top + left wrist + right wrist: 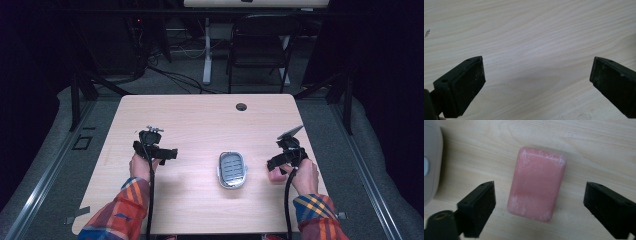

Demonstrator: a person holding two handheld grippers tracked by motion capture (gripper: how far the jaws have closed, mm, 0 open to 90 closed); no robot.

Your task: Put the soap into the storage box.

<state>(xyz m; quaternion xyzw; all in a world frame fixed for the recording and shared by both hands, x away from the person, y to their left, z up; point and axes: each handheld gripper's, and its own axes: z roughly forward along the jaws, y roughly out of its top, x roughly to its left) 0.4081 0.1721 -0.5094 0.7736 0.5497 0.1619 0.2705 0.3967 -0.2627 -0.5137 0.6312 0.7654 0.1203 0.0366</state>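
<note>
A pink bar of soap (537,182) lies flat on the light wooden table (190,120). My right gripper (539,192) hangs just above it, open, one jaw on each side and not touching it. A grey soap dish (232,169) with a ribbed inset sits mid-table; its pale rim (430,165) shows to the left of the soap. In the high view the right gripper (286,150) is to the right of the dish. My left gripper (537,67) is open over bare wood, and in the high view it (152,145) is to the left of the dish.
A round cable hole (241,106) sits near the table's far edge. Beyond the table stand a black folding chair (260,45) and a white desk leg (206,50), with cables on the floor. Dark frame legs flank the table.
</note>
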